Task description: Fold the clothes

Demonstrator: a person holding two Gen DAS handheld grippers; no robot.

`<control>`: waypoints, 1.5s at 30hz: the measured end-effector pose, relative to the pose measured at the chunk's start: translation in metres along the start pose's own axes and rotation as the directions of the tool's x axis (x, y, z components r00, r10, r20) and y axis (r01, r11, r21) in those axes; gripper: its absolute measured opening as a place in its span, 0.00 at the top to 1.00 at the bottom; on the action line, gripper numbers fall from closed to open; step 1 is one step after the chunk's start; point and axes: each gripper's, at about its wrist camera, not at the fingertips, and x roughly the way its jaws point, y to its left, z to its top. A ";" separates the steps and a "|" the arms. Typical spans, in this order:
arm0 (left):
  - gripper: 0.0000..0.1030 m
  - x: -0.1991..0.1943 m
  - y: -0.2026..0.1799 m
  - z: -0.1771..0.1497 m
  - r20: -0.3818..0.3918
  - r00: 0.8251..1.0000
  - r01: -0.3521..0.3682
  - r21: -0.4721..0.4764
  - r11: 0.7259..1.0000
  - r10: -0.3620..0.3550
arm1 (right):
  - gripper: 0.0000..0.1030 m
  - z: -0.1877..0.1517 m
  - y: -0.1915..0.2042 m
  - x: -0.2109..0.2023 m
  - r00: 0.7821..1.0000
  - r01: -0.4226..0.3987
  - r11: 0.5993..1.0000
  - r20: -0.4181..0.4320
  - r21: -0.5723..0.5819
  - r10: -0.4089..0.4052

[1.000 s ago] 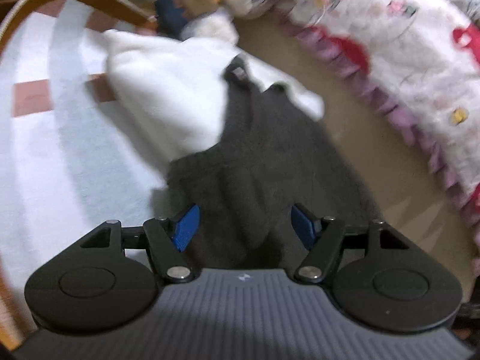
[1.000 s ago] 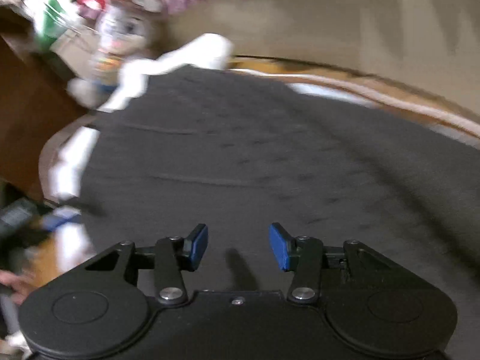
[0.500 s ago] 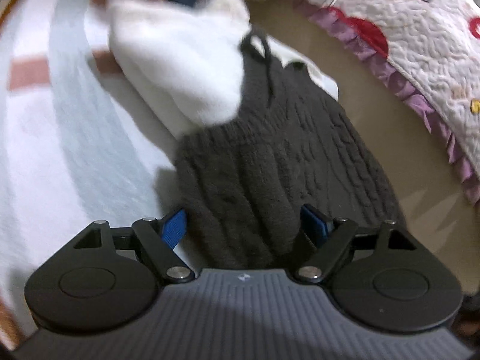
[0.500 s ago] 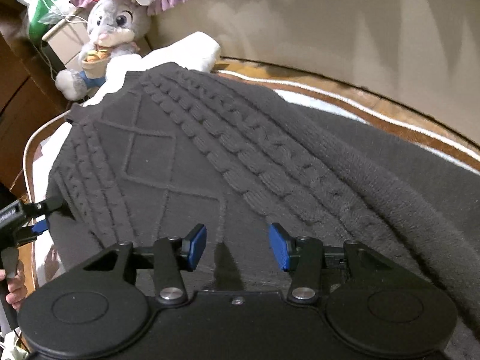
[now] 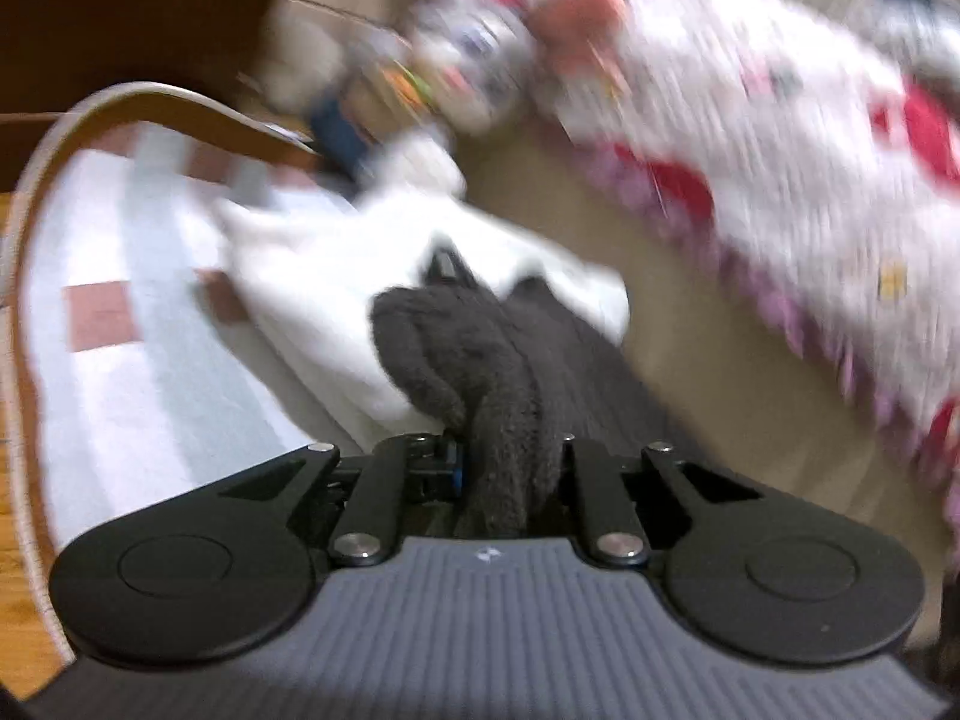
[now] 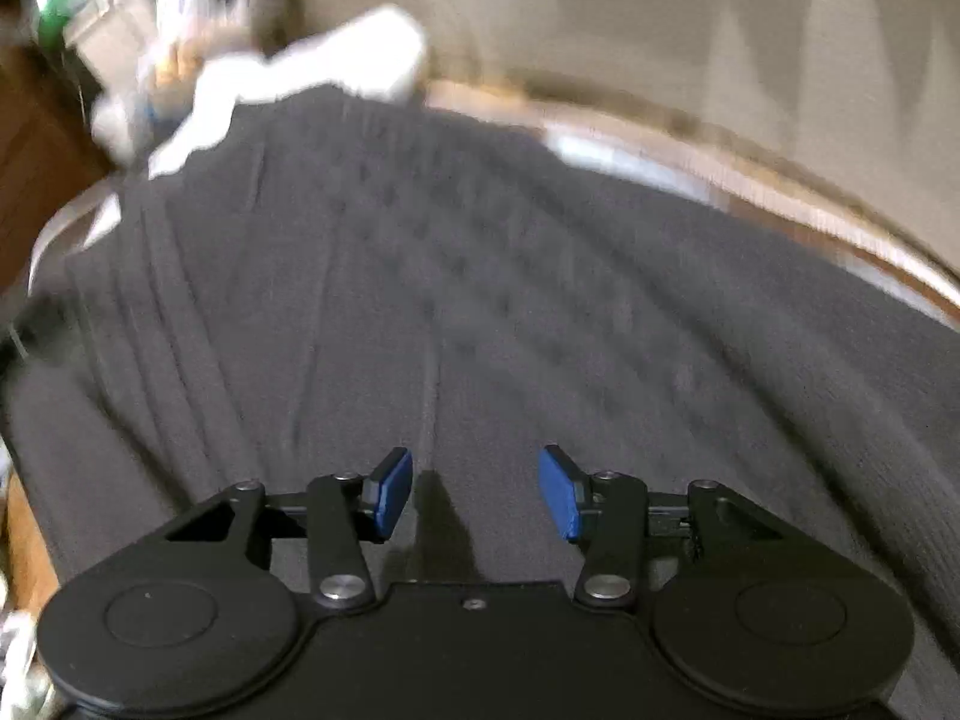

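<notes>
Clamping down in the left wrist view: left gripper (image 5: 504, 468) is pinching a bunched wad of the dark grey cable-knit sweater (image 5: 480, 372) between nearly closed jaws — fabric is filling the gap and bulging forward out of it. From the pinch the sweater is running ahead and to the right, lying partly over a white fleece garment (image 5: 336, 264), which is resting on the striped rug (image 5: 120, 372). A floral quilt (image 5: 780, 138) is showing blurred at far right; the frame is smeared, so finer detail isn't readable.

Looking through the right wrist view: right gripper (image 6: 475, 495) is sitting with jaws wide apart, blue pads clear, gripping nothing — hovering close above the sweater (image 6: 480, 276), though I can't tell if it's touching. Knit is filling most of the frame; cable ribs are running away from the claw toward the white garment (image 6: 324, 75) at the far edge.

Judgement: left is the working hand, since it has the cloth. The fold likely turns on carrying that pinched edge across the sweater body, with the right one free to pin or grab.
</notes>
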 end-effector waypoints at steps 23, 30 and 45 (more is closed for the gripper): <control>0.67 0.004 0.003 -0.050 -0.216 0.917 -0.226 0.407 0.885 0.334 | 0.35 -0.006 -0.140 -0.054 0.892 0.297 0.897 0.241 0.327 -0.383; 0.38 -0.044 -0.076 -0.042 -0.155 0.983 0.003 0.565 0.825 0.102 | 0.34 -0.070 -0.187 -0.092 0.924 0.062 0.740 0.241 0.670 -0.296; 0.36 0.148 -0.205 -0.065 -0.290 0.957 0.192 0.630 0.753 -0.001 | 0.34 -0.100 -0.199 -0.030 0.878 -0.333 0.324 0.417 0.886 -0.236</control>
